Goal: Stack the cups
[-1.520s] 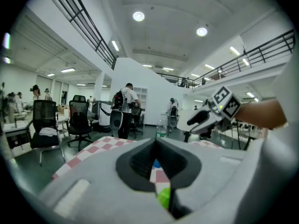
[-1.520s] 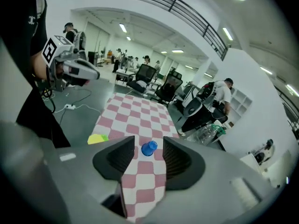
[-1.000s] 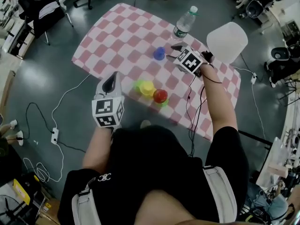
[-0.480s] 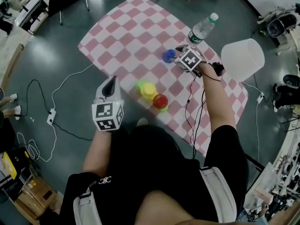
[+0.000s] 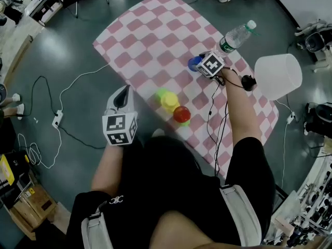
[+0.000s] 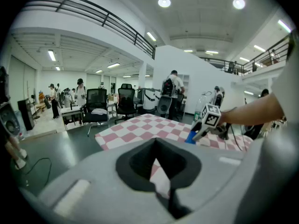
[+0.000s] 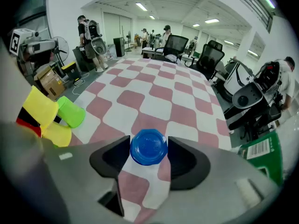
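Observation:
A blue cup (image 7: 148, 146) stands upside down on the pink-and-white checked table (image 5: 150, 30). My right gripper (image 7: 148, 158) points steeply down over it. Its jaws have just been opening, and the cup stands between them, close to both pads and not squeezed. In the head view the right gripper (image 5: 199, 62) is beside the blue cup (image 5: 193, 63). A green cup (image 5: 162, 93), a yellow cup (image 5: 170, 101) and a red cup (image 5: 181, 114) lie close together near the table's near edge. My left gripper (image 5: 123, 91) hangs off the table over the floor, shut and empty.
A plastic water bottle (image 5: 234, 37) stands just behind the right gripper. A white round stool (image 5: 277, 75) is off the table's right side. Cables and a power strip (image 5: 57, 120) lie on the floor at the left. People and office chairs are far back.
My right gripper has sunk toward the table until the blue cup stands between its jaws. The left gripper has dipped a little and stays off the table's edge.

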`<state>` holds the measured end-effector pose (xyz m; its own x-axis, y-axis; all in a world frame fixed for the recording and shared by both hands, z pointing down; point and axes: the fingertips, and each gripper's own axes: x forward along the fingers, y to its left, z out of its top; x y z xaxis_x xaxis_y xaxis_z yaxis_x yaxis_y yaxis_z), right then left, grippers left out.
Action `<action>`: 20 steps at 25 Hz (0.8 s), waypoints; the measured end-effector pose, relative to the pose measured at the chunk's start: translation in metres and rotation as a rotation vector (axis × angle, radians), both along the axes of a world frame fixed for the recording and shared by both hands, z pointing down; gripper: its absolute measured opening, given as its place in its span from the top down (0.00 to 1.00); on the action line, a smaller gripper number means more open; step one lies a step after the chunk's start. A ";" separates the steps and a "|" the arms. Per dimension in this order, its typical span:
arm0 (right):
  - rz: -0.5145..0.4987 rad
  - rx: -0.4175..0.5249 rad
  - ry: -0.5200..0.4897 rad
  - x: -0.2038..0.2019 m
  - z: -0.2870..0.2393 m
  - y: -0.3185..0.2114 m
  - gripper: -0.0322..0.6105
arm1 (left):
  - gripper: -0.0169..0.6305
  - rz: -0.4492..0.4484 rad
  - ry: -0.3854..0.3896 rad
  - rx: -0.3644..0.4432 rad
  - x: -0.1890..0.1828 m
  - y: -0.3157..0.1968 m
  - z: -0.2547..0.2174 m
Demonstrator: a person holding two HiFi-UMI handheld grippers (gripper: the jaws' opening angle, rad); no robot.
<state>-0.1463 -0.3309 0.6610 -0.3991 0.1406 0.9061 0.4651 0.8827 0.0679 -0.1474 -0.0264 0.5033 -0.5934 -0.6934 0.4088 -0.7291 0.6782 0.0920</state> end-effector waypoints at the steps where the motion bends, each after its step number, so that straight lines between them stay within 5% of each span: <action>1: 0.010 -0.006 0.006 0.000 0.003 -0.001 0.58 | 0.98 0.000 0.000 -0.001 0.000 0.001 0.000; 20: 0.073 -0.046 -0.010 -0.003 -0.013 0.007 0.57 | 0.98 0.045 -0.048 0.021 -0.008 0.003 -0.021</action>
